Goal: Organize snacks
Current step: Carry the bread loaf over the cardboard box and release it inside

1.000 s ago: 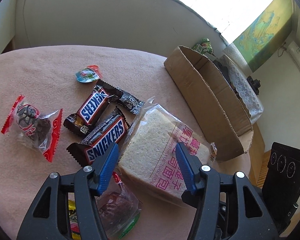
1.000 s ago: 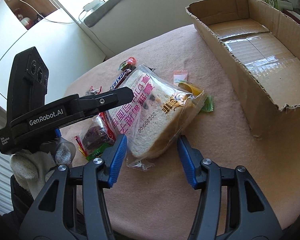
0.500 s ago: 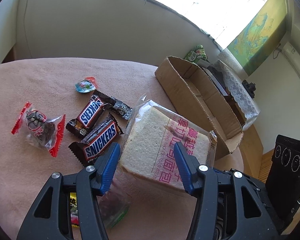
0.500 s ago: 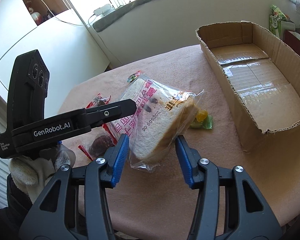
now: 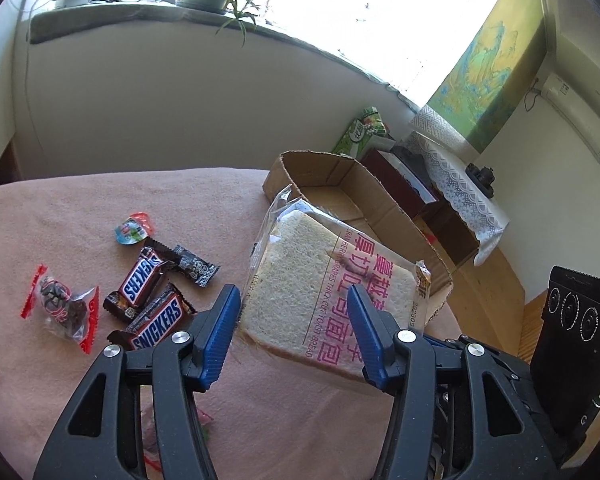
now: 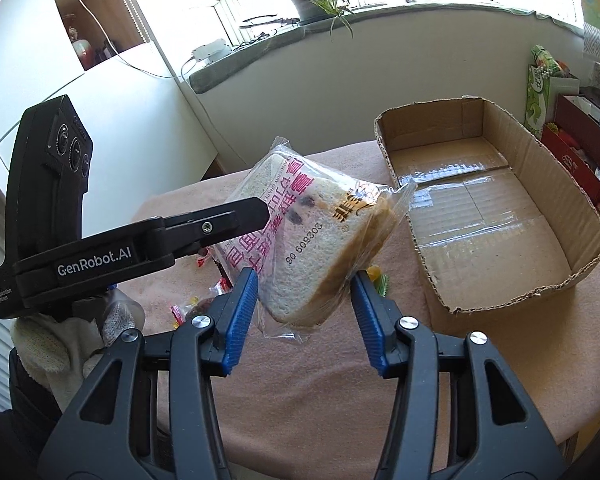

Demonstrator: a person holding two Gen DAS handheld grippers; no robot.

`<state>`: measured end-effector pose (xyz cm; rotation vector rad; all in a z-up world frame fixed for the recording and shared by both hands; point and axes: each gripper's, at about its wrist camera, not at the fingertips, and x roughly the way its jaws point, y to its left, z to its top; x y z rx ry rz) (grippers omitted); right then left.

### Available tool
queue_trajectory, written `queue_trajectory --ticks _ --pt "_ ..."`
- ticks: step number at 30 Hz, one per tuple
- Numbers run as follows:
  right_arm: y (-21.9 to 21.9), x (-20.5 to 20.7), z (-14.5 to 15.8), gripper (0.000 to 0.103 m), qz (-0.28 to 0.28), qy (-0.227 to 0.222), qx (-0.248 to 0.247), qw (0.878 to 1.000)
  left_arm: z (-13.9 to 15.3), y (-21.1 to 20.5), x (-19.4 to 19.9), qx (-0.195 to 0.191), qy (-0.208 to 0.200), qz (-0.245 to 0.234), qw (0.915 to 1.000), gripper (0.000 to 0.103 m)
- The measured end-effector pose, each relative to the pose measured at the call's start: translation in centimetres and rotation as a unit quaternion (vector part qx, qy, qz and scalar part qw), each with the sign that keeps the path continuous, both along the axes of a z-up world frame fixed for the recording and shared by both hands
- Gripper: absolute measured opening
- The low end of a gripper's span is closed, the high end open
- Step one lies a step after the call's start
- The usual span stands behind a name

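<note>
My left gripper (image 5: 294, 320) and right gripper (image 6: 304, 304) both clamp bread bag (image 5: 328, 292), lifted off table. Left view alone shows Snickers bars (image 5: 148, 304); right view shows cardboard box (image 6: 496, 240) interior bare.

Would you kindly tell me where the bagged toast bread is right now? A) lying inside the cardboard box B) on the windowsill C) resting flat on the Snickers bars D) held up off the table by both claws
D: the bagged toast bread hangs above the table, pinched by the left claw and right claw, while the cardboard box holds nothing.
</note>
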<state>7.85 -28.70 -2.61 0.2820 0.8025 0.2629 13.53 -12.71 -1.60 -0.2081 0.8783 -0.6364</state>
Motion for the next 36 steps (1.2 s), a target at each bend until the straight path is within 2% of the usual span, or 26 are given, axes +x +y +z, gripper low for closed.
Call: queue_trajectory --ticks 9,22,36 --pt "-3.4 -0.3 1.5 0.051 -0.027 -0.019 -0.002 0.999 1.2 -4.6 0.5 0.01 -0.023 -0.025 0.9994 0.054" --pt "-9.4 0.1 1.9 0.051 -0.074 -0.026 -0.012 0.997 1.6 -11.7 1.6 0.038 -0.042 -0.069 0.996 0.054" --pt "-13.8 1.4 0.5 0.051 -0.115 -0.003 -0.036 0.993 0.0 -16.4 2.8 0.056 -0.023 -0.099 0.9933 0.054"
